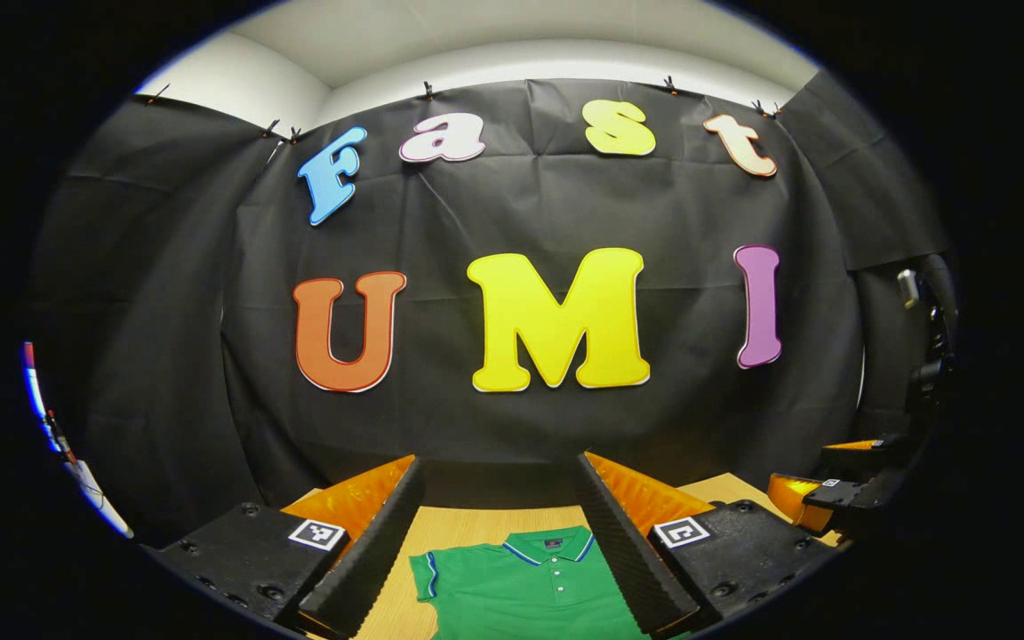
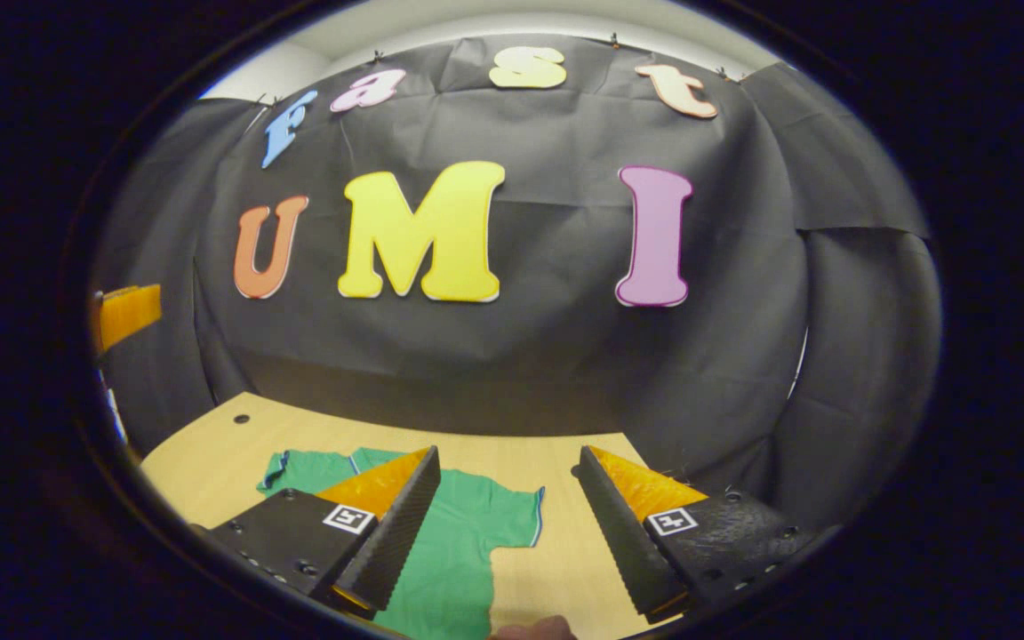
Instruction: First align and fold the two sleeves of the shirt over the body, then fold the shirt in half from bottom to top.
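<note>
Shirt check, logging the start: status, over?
Left gripper open, right gripper open, both above the table. Green shirt flat, sleeves unfolded. Nothing in the way.

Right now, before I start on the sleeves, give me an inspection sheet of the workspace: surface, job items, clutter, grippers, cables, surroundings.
Surface: light wooden table, with a small dark hole near its far left corner.
Job's things: green polo shirt lying flat, collar toward the wall, both short sleeves spread out, not yet folded.
Clutter: nothing seen.
Grippers: left gripper open, above the collar; right gripper open, above the shirt's right sleeve. Neither touches the cloth.
Cables: nothing seen on the table.
Surroundings: black cloth wall clipped up behind the table, pale wall above it; a fingertip shows at the right gripper view's bottom edge.
</note>
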